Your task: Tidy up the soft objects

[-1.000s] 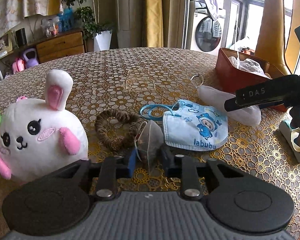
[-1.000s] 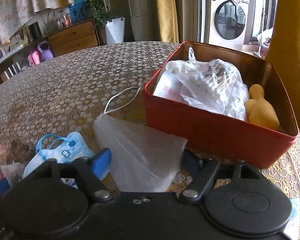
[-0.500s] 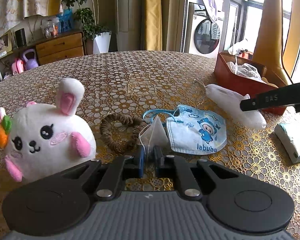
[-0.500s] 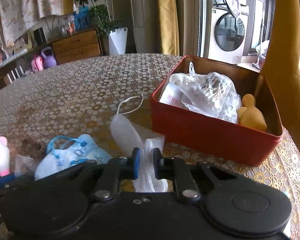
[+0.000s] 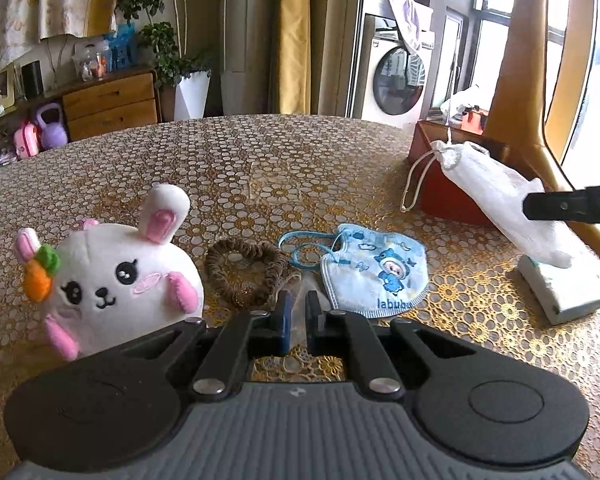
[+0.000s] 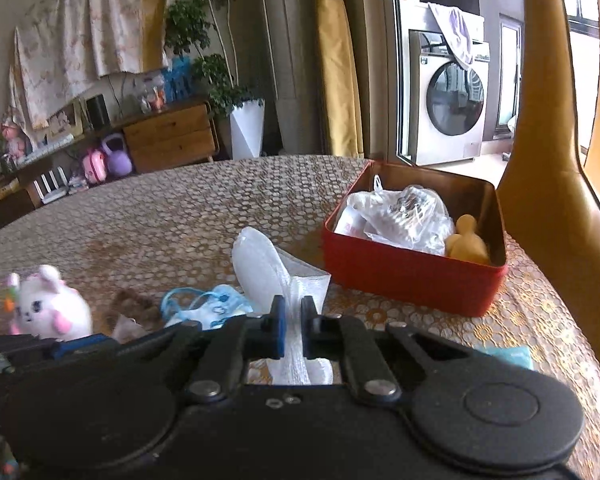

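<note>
Left wrist view: the left gripper (image 5: 296, 320) has its jaws nearly closed on a thin clear packet (image 5: 300, 292), light and slippery, at 6 o'clock on the worktop (image 5: 228, 168). Right wrist view: the right gripper (image 6: 293, 330), jaws just closing, pinches a limp white mesh pouch (image 6: 268, 268) mid-body, red box (image 6: 412, 280) at 2 o'clock.

A gold and brown flower-lace pattern covers the round desk (image 5: 228, 168). The round plush rabbit (image 5: 116, 280) is white with pink ears and paws, black eyes and an orange carrot with a green top. The ruffled fabric scrunchie (image 5: 244, 272) is brown. The child's face mask (image 5: 376, 276) is light blue with a cartoon figure and blue lettering. The mesh drawstring pouch (image 6: 268, 268) is white, the rectangular tin box (image 6: 412, 280) red.
</note>
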A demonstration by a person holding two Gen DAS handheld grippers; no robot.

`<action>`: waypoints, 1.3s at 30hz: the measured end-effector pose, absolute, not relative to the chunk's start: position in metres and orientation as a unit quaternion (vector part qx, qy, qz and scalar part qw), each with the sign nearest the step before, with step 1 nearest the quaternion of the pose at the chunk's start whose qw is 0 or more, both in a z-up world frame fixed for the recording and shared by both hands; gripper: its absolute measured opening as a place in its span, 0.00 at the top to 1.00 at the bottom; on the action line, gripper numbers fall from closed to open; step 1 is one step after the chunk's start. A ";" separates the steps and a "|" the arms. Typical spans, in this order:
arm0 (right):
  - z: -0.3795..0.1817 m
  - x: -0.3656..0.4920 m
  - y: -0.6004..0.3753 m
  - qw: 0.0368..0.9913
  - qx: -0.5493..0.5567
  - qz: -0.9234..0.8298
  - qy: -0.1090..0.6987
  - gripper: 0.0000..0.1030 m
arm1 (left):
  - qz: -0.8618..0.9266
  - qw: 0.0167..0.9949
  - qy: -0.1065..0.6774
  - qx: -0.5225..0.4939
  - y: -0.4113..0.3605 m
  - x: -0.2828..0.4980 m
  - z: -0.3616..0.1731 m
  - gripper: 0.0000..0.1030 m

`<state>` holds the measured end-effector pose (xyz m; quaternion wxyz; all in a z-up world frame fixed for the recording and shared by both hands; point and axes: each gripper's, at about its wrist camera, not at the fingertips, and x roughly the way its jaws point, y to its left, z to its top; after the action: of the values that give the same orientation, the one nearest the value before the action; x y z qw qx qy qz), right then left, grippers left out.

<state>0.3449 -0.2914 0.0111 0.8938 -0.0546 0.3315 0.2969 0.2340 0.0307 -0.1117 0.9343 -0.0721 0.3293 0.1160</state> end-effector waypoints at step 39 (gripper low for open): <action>-0.002 0.291 -0.353 0.882 0.018 0.294 0.366 0.93 | 0.098 0.921 0.369 -0.072 0.035 0.245 -0.130 0.29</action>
<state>0.2907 -0.3529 -0.0022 0.8824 0.0182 0.3664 0.2945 0.2454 0.0354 -0.1299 0.9213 -0.0716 0.3694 0.0984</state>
